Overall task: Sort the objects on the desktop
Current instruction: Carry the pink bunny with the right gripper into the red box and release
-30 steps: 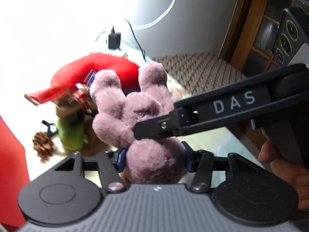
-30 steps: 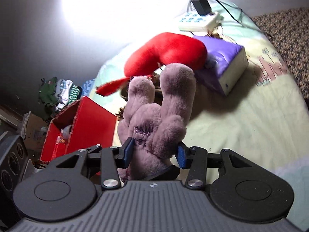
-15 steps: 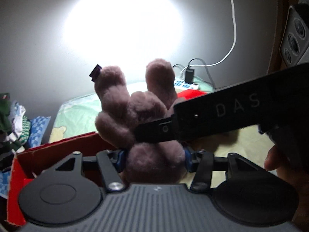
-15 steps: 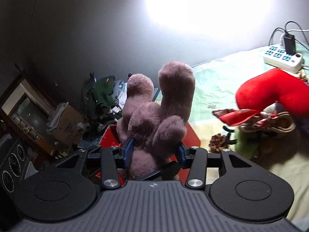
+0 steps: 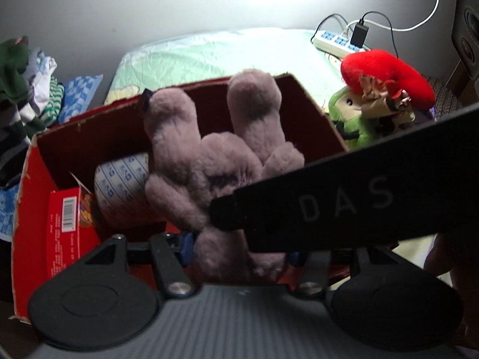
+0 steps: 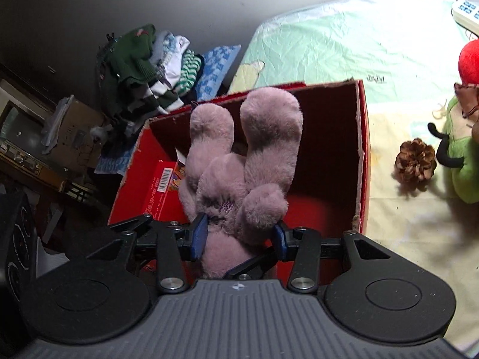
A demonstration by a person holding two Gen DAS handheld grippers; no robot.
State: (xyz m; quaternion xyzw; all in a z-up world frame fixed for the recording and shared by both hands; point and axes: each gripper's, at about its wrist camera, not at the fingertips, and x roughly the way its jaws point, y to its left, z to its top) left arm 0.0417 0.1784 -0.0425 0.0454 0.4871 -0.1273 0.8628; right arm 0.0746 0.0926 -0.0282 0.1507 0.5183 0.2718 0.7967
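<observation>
The purple plush toy hangs directly above the open red box, its long axis pointing away from both claws – the left claw and right claw are each clamped on its lower body. A second ago it was beside the box, over the surface

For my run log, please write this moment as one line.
held: purple plush toy | left claw: shut on toy | right claw: shut on toy | position: above open red box | released: no
</observation>
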